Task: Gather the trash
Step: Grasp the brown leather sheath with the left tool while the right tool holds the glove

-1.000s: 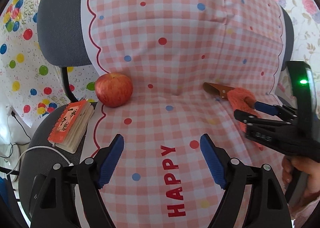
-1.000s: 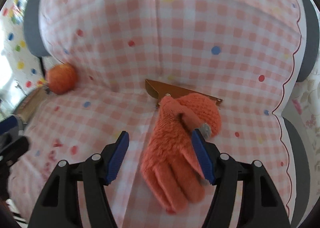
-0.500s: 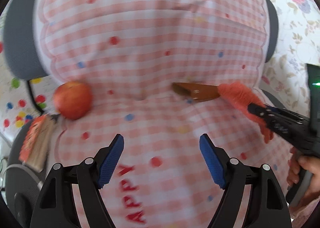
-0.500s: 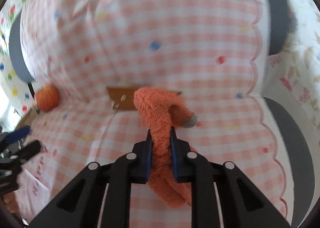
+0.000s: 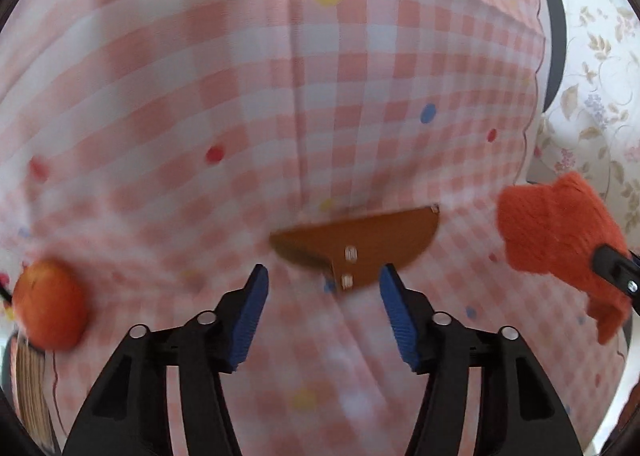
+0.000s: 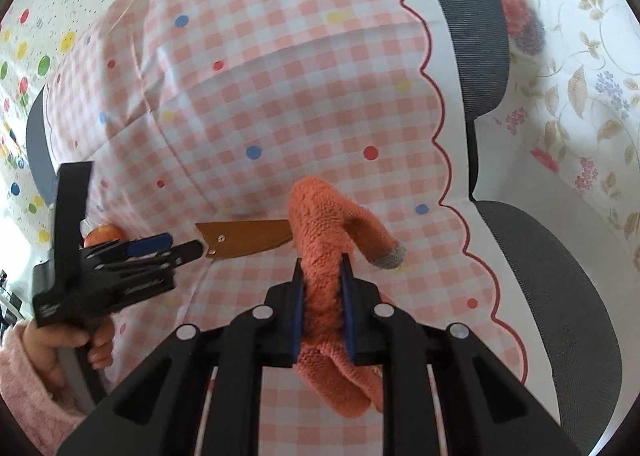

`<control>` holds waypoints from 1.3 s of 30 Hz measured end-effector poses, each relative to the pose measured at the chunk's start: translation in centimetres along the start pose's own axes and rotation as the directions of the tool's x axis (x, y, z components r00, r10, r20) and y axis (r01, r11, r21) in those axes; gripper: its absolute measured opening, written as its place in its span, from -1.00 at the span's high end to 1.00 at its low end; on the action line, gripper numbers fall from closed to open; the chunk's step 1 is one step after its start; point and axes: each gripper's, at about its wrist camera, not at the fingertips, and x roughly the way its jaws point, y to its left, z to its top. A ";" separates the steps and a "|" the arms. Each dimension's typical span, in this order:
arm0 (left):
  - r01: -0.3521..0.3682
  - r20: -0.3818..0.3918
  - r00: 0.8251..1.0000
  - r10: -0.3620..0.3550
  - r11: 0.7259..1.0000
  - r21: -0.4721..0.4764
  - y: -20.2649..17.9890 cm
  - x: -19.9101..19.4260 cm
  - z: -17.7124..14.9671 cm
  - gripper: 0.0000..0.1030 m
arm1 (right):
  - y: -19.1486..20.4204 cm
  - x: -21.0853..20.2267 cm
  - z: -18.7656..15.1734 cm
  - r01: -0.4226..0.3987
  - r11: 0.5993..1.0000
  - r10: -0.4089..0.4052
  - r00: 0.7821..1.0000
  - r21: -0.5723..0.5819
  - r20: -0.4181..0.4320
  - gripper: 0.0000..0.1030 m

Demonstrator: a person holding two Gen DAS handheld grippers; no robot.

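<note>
A flat brown cardboard piece (image 5: 360,252) lies in the crease of a chair covered with pink checked cloth (image 5: 320,95). My left gripper (image 5: 324,296) is open, its blue pads either side of the cardboard's near edge, just short of it. It also shows in the right wrist view (image 6: 168,246), tips at the cardboard (image 6: 244,240). My right gripper (image 6: 322,296) is shut on an orange knitted glove (image 6: 324,240) and holds it above the seat. The glove also shows at the right of the left wrist view (image 5: 560,240).
A red apple (image 5: 50,308) sits at the seat's left, mostly hidden behind the left gripper in the right wrist view (image 6: 104,234). A booklet (image 5: 28,380) lies below it. The grey chair frame (image 6: 540,264) shows past the cloth's scalloped edge. Floral cloth (image 6: 580,95) is to the right.
My left gripper has moved forward and right to the cardboard piece, jaws narrower. My right gripper, shut on the glove since half a second ago, has lifted it up and to the right.
</note>
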 end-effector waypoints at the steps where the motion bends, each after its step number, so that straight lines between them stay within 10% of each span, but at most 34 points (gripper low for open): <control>1: -0.006 -0.004 1.000 0.006 1.000 0.001 0.1 0.6 0.5 -0.16 | -0.1 0.2 0.1 0.002 1.000 -0.002 1.000 0.003 0.002 0.70; 13: -0.175 -0.057 0.983 0.174 0.985 -0.008 -0.8 4.5 2.6 -0.17 | -1.0 1.1 -0.4 -0.012 1.000 0.012 1.000 0.027 -0.017 0.70; 21: 0.115 -0.181 0.978 -0.107 0.993 0.039 -2.8 2.7 -0.3 -0.06 | -1.4 -0.4 -1.4 -0.018 0.999 0.019 1.000 0.036 -0.017 0.69; 34: 0.188 -0.125 0.976 -0.181 0.981 0.049 -2.8 3.2 0.6 -0.11 | -2.5 -1.2 -2.0 -0.024 0.996 0.025 1.000 0.080 -0.003 0.68; 39: 0.328 -0.135 0.940 -0.312 0.937 0.118 -6.5 2.0 -0.2 -0.10 | -3.8 -2.1 -1.9 0.012 0.995 -0.013 1.000 0.101 0.014 0.68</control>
